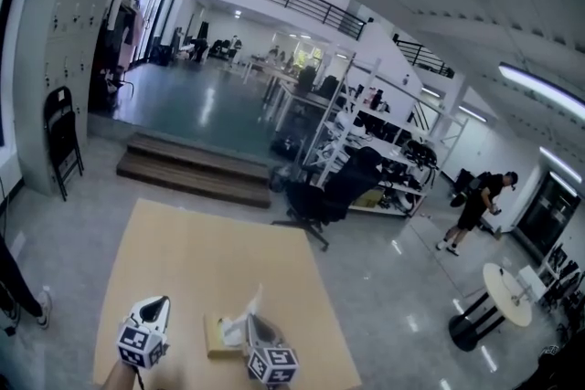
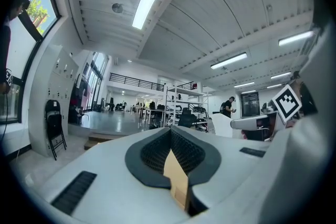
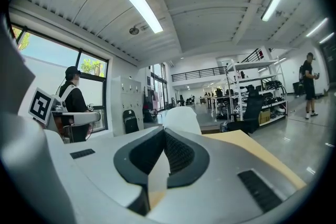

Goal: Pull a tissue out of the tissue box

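A yellowish tissue box (image 1: 218, 339) lies on the tan table (image 1: 210, 260) near its front edge. A white tissue (image 1: 248, 313) stands up out of the box. My right gripper (image 1: 255, 325) is shut on that tissue; in the right gripper view the tissue (image 3: 181, 119) pokes out past the closed jaws (image 3: 164, 131). My left gripper (image 1: 158, 302) hovers left of the box, apart from it. Its jaws (image 2: 170, 134) are closed at the tips with nothing visibly between them. The box itself is hidden in both gripper views.
Beyond the table's far edge stand a black office chair (image 1: 334, 192), wooden steps (image 1: 196, 169) and loaded shelves (image 1: 384, 151). A folding chair (image 1: 59, 137) leans at the left wall. A person (image 1: 475, 205) stands at the right, near a round white table (image 1: 507, 292).
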The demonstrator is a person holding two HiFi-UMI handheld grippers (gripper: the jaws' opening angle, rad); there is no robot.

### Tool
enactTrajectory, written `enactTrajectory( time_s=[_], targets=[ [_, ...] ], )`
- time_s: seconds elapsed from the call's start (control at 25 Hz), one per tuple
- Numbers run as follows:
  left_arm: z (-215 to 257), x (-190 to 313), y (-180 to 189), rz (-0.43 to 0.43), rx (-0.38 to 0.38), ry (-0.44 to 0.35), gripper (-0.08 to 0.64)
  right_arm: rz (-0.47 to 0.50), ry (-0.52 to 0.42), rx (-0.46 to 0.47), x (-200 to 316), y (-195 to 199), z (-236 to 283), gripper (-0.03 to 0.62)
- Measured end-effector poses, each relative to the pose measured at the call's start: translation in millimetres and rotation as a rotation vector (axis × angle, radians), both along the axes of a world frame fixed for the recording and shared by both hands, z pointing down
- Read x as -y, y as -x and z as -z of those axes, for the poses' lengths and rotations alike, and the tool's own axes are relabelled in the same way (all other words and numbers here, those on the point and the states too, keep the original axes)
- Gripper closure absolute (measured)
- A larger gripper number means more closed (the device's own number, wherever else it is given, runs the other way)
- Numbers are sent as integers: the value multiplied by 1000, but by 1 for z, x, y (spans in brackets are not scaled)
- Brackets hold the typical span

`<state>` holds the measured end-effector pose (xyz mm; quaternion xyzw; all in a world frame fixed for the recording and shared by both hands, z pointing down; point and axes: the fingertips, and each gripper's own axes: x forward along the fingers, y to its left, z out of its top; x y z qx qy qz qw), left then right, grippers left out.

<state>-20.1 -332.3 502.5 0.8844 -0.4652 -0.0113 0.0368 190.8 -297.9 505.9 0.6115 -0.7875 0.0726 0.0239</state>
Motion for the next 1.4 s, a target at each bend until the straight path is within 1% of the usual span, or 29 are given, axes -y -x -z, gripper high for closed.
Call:
enactTrajectory(
  time_s=[0.2, 0.56, 0.84, 1.4],
  targets=[
    [-1, -2, -4, 1, 2, -6, 554, -2, -5, 3, -4, -6, -2, 580],
    [-3, -2, -5, 2, -1, -3, 554, 6, -27, 6, -5, -3, 3, 580],
    [-5, 2, -1, -2, 2, -3, 554, 11, -25, 3, -1, 4, 1, 580],
    [-4, 6, -1, -7, 1, -1, 554, 4, -25, -3, 2, 4, 3, 580]
  ],
)
